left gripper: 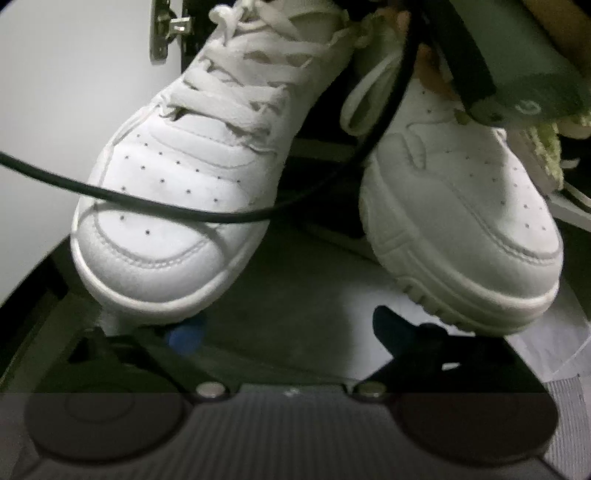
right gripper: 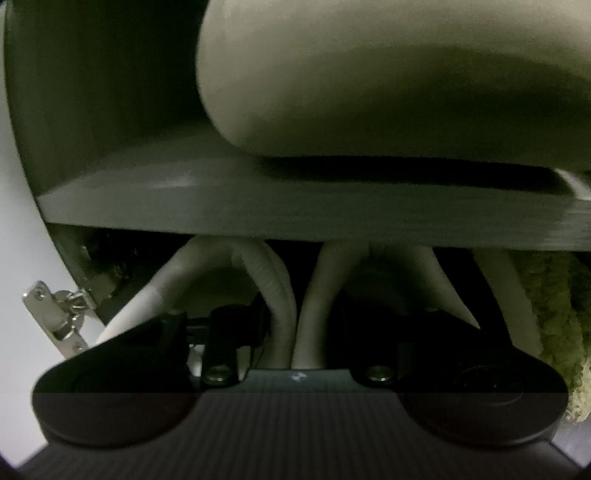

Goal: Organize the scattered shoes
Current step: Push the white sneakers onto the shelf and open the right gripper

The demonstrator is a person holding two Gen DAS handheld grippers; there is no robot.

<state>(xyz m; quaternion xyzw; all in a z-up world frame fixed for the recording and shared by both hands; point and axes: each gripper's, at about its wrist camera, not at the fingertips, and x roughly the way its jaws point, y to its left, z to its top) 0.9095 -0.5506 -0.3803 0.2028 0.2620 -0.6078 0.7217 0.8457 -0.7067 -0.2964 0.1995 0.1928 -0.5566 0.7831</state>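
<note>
white sneakers [left gripper: 177, 184]: smooth leather-like uppers, perforated toes, flat woven cloth laces, ribbed rubbery soles
cable [left gripper: 147, 205]: smooth black plastic
hinge [right gripper: 59, 317]: shiny bare metal
slipper [right gripper: 554, 314]: fuzzy yellow-green pile
shelf board [right gripper: 295, 218]: matt grey, smooth

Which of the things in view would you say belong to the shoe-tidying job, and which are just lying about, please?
Belong to the job:
- laced white sneaker
- second white sneaker beside it
- fuzzy yellow-green item, possibly a slipper

Just lying about:
- black cable draped across the laced sneaker's toe
- metal hinge behind the sneakers
</note>
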